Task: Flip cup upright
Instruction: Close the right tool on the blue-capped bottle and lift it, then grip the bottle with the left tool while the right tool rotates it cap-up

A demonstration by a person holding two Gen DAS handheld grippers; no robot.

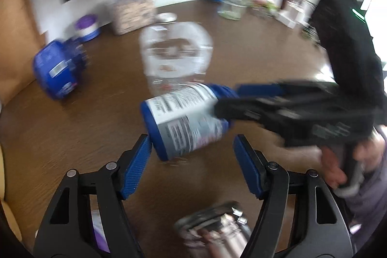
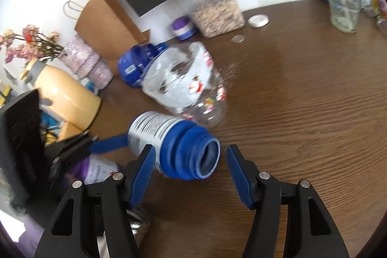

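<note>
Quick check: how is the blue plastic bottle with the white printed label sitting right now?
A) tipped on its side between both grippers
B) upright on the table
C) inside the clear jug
A: the blue plastic bottle lies sideways, open mouth toward the right gripper, base toward the left gripper.

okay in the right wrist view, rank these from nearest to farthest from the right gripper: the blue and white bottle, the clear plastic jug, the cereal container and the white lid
1. Blue and white bottle: on its side, right at the right gripper, mouth between its fingers.
2. Clear plastic jug: just behind the bottle, lying on the table.
3. Cereal container and white lid: far back by the wall, lid to the right; too close to call.
</note>
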